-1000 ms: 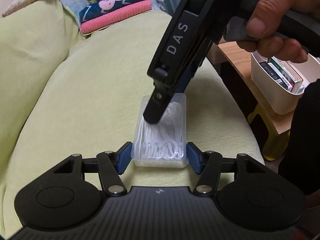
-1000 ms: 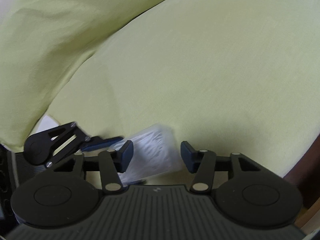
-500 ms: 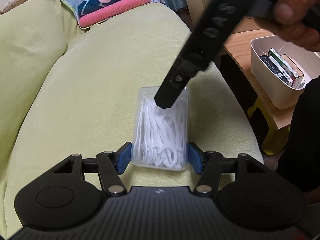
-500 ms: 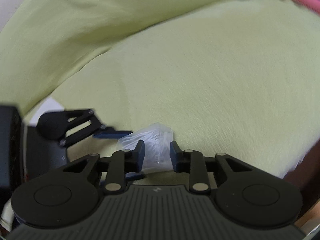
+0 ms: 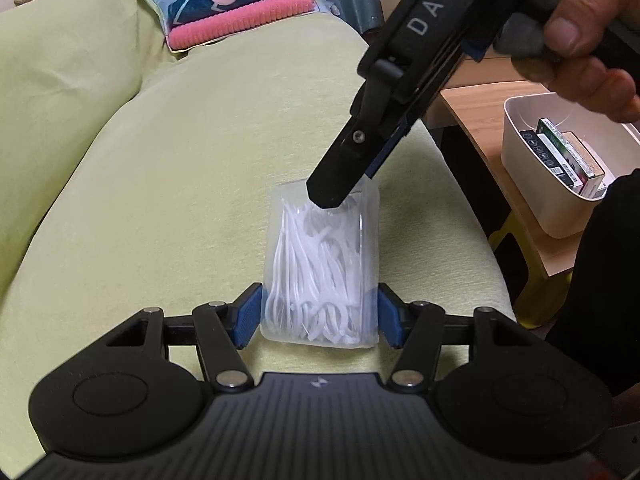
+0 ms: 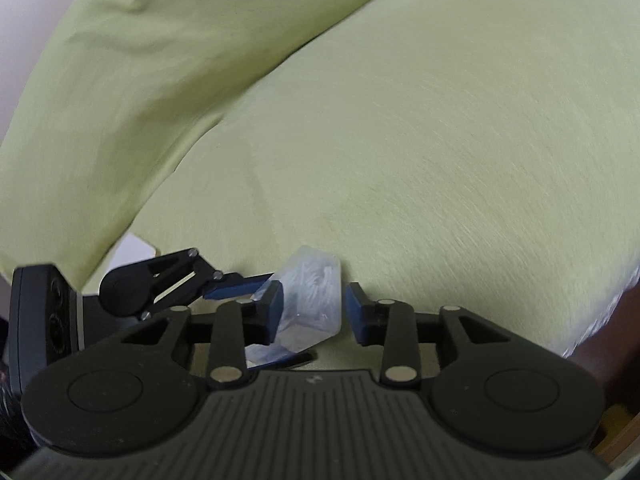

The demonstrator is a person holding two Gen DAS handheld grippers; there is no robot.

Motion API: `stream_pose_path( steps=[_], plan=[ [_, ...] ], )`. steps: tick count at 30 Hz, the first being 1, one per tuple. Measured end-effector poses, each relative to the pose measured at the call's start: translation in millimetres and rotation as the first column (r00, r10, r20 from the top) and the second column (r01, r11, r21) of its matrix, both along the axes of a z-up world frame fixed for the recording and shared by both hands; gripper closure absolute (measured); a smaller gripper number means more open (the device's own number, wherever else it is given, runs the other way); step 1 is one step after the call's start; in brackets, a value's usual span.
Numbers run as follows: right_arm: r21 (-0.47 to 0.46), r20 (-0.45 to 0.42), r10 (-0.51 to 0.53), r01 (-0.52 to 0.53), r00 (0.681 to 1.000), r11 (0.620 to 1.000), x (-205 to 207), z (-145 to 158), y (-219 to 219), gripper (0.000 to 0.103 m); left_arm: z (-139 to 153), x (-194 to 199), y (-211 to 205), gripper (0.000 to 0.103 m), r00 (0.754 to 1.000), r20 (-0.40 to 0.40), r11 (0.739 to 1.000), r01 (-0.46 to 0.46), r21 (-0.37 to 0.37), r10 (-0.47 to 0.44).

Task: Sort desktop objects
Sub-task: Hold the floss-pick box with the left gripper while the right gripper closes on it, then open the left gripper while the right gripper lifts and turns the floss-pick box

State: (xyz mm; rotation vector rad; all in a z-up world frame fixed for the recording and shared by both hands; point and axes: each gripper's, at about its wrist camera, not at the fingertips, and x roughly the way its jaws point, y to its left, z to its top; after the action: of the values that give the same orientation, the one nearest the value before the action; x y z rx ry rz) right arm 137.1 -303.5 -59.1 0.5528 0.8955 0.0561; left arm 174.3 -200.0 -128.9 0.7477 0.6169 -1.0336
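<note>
Bare green cushion [image 5: 168,184] spreads wide to the left of the left gripper [image 5: 319,316], whose blue pads clamp the near end of the clear floss-pick box [image 5: 320,264]. At the box's far edge, the right gripper [image 6: 314,310] stands parted around it. Further right, past the cushion edge, sits a white bin [image 5: 556,200].

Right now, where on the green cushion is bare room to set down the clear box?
Bare: the green cushion left of the floss-pick box, up to the folded towels. Crowded: the white bin on the wooden table, packed with small boxes.
</note>
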Motion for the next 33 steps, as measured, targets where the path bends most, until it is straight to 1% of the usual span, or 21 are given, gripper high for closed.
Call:
stream_pose_path(
  steps=[6, 9, 10, 13, 14, 15, 16, 17, 18, 19, 20, 21, 22, 23, 26, 27, 28, 31, 33],
  plan=[
    [0.152, -0.019, -0.058, 0.061, 0.998, 0.987, 1.3, -16.4, -13.8, 0.068, 0.0, 4.0, 4.4, 0.042, 1.0, -0.024, 1.0, -0.015, -0.028, 0.014],
    [0.174, -0.025, -0.061, 0.064, 0.998, 0.983, 3.7, -20.0, -10.7, 0.068, -0.5, 5.2, 3.8, 0.042, 0.999, -0.027, 0.999, -0.019, -0.032, 0.018],
    [0.163, -0.027, -0.051, 0.055, 0.998, 0.985, 5.5, -20.4, -6.6, 0.068, -3.2, 6.6, 0.8, 0.042, 0.999, -0.027, 0.999, -0.023, -0.032, 0.022],
    [0.085, -0.017, -0.034, 0.035, 0.999, 0.996, 8.4, -13.3, 7.8, 0.07, -2.6, 8.9, -0.8, 0.042, 0.998, -0.042, 0.999, -0.042, -0.027, 0.041],
    [0.042, -0.005, -0.019, 0.02, 1.0, 0.999, 8.6, -7.2, 14.3, 0.07, -1.0, 9.8, -0.4, 0.042, 0.997, -0.052, 0.998, -0.053, -0.028, 0.052],
    [-0.009, 0.008, -0.002, 0.002, 1.0, 1.0, 8.4, -0.4, 21.2, 0.07, 0.8, 10.5, 0.0, 0.042, 0.996, -0.061, 0.998, -0.063, -0.027, 0.061],
    [-0.085, 0.024, 0.024, -0.022, 0.999, 0.996, 7.8, 8.3, 29.9, 0.071, 2.4, 10.1, 0.5, 0.041, 0.996, -0.063, 0.998, -0.068, -0.018, 0.067],
    [-0.176, 0.041, 0.056, -0.048, 0.998, 0.983, 7.7, 17.6, 40.5, 0.071, 3.5, 8.7, 1.3, 0.041, 0.996, -0.058, 0.998, -0.066, -0.005, 0.066],
    [-0.267, 0.056, 0.095, -0.076, 0.994, 0.961, 7.3, 27.0, 50.9, 0.072, 4.5, 6.6, 2.8, 0.041, 0.997, -0.047, 0.998, -0.059, 0.003, 0.059],
    [-0.352, 0.067, 0.137, -0.105, 0.988, 0.93, 6.6, 35.4, 60.5, 0.074, 5.6, 5.0, 5.1, 0.041, 0.998, -0.039, 0.998, -0.056, 0.008, 0.056],
    [-0.448, 0.07, 0.184, -0.134, 0.98, 0.884, 5.8, 42.0, 71.9, 0.074, 6.8, 4.3, 7.8, 0.041, 0.998, -0.037, 0.998, -0.058, 0.011, 0.058],
    [-0.557, 0.063, 0.236, -0.162, 0.97, 0.814, 4.9, 46.0, 84.9, 0.075, 8.0, 3.8, 10.5, 0.041, 0.997, -0.035, 0.998, -0.062, 0.011, 0.062],
    [-0.67, 0.04, 0.289, -0.189, 0.957, 0.718, 3.7, 45.8, 99.5, 0.076, 9.3, 3.8, 13.6, 0.041, 0.997, -0.033, 0.998, -0.069, 0.008, 0.069],
    [-0.745, 0.009, 0.329, -0.214, 0.944, 0.632, 3.5, 42.0, 111.1, 0.076, 10.3, 4.0, 16.7, 0.041, 0.997, -0.033, 0.997, -0.077, 0.003, 0.077],
    [-0.798, -0.052, 0.409, -0.284, 0.911, 0.532, 5.6, 28.8, 130.5, 0.073, 11.6, 3.7, 24.5, 0.041, 0.995, -0.042, 0.996, -0.092, -0.01, 0.092],
    [-0.796, -0.061, 0.426, -0.302, 0.903, 0.525, 5.7, 25.9, 135.1, 0.072, 11.6, 3.0, 26.7, 0.041, 0.995, -0.044, 0.996, -0.093, -0.012, 0.093],
    [-0.78, -0.063, 0.436, -0.317, 0.897, 0.539, 6.3, 24.5, 137.1, 0.07, 11.3, 1.8, 28.6, 0.041, 0.995, -0.046, 0.996, -0.091, -0.011, 0.091],
    [-0.689, -0.046, 0.44, -0.347, 0.897, 0.636, 7.8, 24.5, 132.4, 0.07, 8.4, -1.6, 35.7, 0.041, 0.995, -0.051, 0.997, -0.082, 0.001, 0.082],
    [-0.623, -0.026, 0.426, -0.348, 0.904, 0.701, 8.6, 25.5, 124.2, 0.069, 7.4, -2.5, 41.2, 0.04, 0.995, -0.057, 0.996, -0.084, 0.003, 0.084]
  ],
)
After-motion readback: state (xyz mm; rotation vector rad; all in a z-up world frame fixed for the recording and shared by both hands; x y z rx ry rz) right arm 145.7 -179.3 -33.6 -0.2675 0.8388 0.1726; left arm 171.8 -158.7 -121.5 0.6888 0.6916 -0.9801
